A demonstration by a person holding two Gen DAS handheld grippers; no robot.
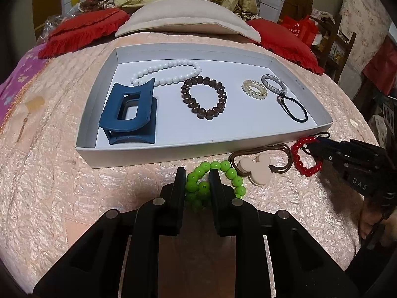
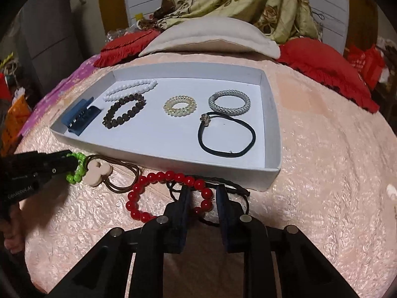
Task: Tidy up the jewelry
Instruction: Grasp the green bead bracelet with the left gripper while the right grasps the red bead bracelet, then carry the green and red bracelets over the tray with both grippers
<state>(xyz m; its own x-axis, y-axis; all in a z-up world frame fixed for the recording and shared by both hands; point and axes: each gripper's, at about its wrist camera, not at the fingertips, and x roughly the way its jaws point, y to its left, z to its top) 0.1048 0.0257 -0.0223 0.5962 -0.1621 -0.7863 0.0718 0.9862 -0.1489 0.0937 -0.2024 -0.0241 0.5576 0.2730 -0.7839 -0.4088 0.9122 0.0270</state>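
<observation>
A white shallow tray [image 1: 153, 150] sits on a pink quilted bedspread [image 1: 49, 173]. It already holds 6 pieces: a blue claw clip [image 1: 129, 114], a white bead strand [image 1: 166, 73], a brown bead bracelet [image 1: 204, 97], a clear spiral hair tie [image 1: 254, 89], a silver woven ring [image 1: 274, 84] and a black elastic [image 1: 295, 109].

Just in front of the tray, 3 pieces lie on the bedspread. The left gripper [image 1: 197, 173] has its fingers a little apart around one side of the green bead bracelet [image 1: 232, 173], not visibly clamped. The right gripper [image 2: 203, 193] likewise straddles part of the red bead bracelet [image 2: 158, 176], fingers apart (a dark cord [image 2: 235, 190] lies tangled beneath). Between them rests a brown cord tie with a beige mouse-shaped charm [image 1: 255, 168].

This looks like the pickup step. Next, each gripper likely needs to close on its beads, lift, and carry them over the tray's near wall.
</observation>
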